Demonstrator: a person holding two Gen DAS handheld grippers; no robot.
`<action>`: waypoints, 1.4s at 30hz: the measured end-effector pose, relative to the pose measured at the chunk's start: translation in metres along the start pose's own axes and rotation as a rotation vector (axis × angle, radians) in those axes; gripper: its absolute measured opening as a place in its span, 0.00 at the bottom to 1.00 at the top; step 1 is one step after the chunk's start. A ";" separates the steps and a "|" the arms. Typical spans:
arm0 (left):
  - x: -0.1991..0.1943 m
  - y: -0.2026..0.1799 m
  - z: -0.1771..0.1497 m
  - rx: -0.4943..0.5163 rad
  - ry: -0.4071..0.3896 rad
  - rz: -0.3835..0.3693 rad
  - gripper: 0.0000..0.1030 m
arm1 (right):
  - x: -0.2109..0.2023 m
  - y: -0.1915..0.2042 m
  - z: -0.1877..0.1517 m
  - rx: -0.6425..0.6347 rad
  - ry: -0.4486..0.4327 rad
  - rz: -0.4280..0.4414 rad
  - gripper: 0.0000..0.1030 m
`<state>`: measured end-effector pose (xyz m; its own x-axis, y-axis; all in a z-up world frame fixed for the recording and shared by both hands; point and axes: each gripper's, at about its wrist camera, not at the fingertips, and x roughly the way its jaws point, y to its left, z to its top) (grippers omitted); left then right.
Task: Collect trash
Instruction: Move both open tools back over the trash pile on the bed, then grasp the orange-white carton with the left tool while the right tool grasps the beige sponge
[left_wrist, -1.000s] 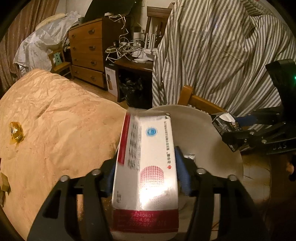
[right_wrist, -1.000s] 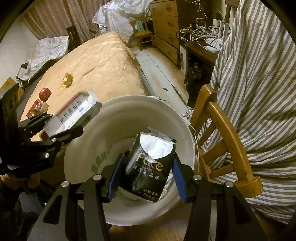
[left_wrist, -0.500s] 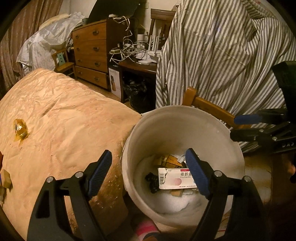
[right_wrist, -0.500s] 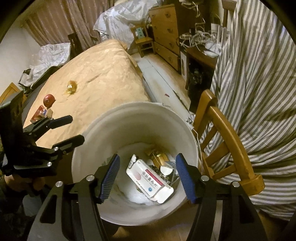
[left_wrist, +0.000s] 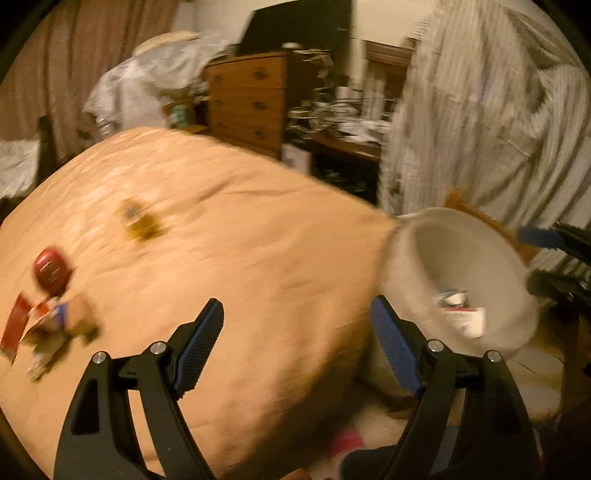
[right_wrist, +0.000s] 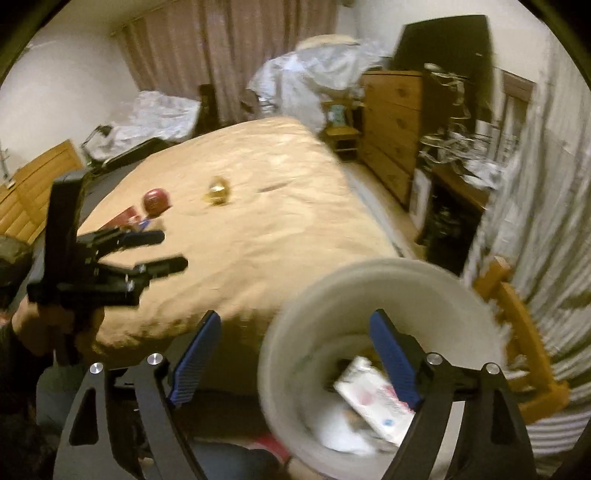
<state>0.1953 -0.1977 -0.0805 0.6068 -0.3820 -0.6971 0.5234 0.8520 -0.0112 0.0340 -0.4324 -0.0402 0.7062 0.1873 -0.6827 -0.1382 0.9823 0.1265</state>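
Though smeared by motion, showed the left tool (left_wrist: 295, 306) released and empty, poised over the edge of the bed (left_wrist: 258, 258). Caught the right tool (right_wrist: 295, 317) above the white bucket (right_wrist: 295, 332), jaws opening, nothing between them. Found a white box (right_wrist: 373, 395) lying tilted inside the bucket on other trash, touched by neither tool. Saw the bucket on the floor just beside the bed corner, with a wooden chair (right_wrist: 517, 325) and a striped cloth (right_wrist: 554, 221) behind. Noted on the bed cover a red round thing (left_wrist: 51, 271), a golden wrapper (left_wrist: 142, 221) near it, and some small packets (left_wrist: 48, 328), too blurred to read.
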 end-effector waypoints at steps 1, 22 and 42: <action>-0.003 0.020 -0.006 -0.021 0.006 0.026 0.76 | 0.008 0.011 0.000 -0.008 0.007 0.024 0.82; -0.023 0.282 -0.044 0.051 0.054 0.269 0.72 | 0.169 0.174 0.017 -0.067 0.179 0.260 0.82; -0.062 0.275 -0.092 -0.151 0.110 0.179 0.05 | 0.234 0.215 0.036 -0.112 0.223 0.338 0.77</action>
<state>0.2466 0.0930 -0.1067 0.6086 -0.1864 -0.7713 0.3136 0.9494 0.0180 0.1943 -0.1770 -0.1472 0.4422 0.4813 -0.7568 -0.4198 0.8567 0.2997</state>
